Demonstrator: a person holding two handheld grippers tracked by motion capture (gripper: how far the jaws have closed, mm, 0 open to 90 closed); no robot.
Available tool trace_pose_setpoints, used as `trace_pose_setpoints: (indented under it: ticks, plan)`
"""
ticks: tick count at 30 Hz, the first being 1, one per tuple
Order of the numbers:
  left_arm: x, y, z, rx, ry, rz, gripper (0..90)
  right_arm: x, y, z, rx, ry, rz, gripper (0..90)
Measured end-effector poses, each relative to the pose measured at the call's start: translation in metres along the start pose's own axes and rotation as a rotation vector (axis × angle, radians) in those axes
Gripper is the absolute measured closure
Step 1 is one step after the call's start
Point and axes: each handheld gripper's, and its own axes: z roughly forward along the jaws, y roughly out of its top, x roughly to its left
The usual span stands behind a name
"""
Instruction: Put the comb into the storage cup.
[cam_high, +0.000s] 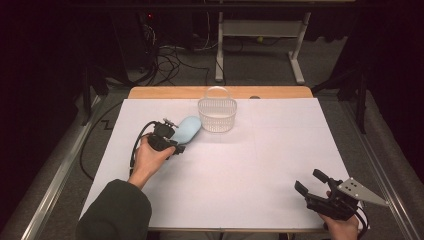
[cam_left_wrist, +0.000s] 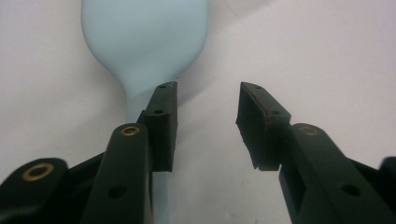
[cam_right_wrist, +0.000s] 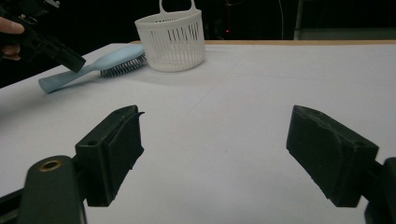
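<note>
left gripper (cam_high: 175, 145) sits at the brush (cam_high: 189, 128) handle, fingers (cam_left_wrist: 163, 116) apart, nothing clamped; the handle runs under the left-hand finger in the left gripper view, not between the pads. brush lies flat on the table (cam_high: 250, 165), bristles sideways per the right gripper view, head just beside the white basket (cam_high: 217, 115), maybe touching, can't tell. basket upright near the far edge, looks empty. right gripper (cam_high: 314, 187) parked at the near right corner, well apart from both, fingers (cam_right_wrist: 112, 154) wide apart, idle. judgement: if the job is brush into basket, it isn't done. left: get a grip on the handle, lift, drop it in.
</note>
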Motion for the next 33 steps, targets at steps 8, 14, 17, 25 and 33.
trace_pose_setpoints:
  ticks: [8, 14, 17, 25, 33]
  plan:
    - [0.005, 0.001, -0.008, -0.019, 0.042, 0.004, 48.3, 0.001, 0.0, 0.0, 0.0, 0.003, -0.005, 18.8]
    - [0.013, 0.003, -0.003, -0.014, 0.027, -0.001, 40.5, 0.001, 0.0, 0.0, 0.002, 0.002, -0.005, 18.8]
    - [0.018, 0.003, 0.0, -0.012, 0.045, -0.013, 37.9, 0.001, 0.0, 0.0, 0.0, 0.004, -0.005, 18.8]
    - [0.021, 0.004, 0.011, 0.024, 0.051, -0.006, 37.4, 0.001, 0.0, 0.001, 0.002, 0.005, -0.004, 18.8]
    - [0.018, 0.006, 0.019, 0.056, 0.084, 0.007, 37.6, 0.001, 0.0, 0.0, 0.0, 0.007, -0.005, 19.1]
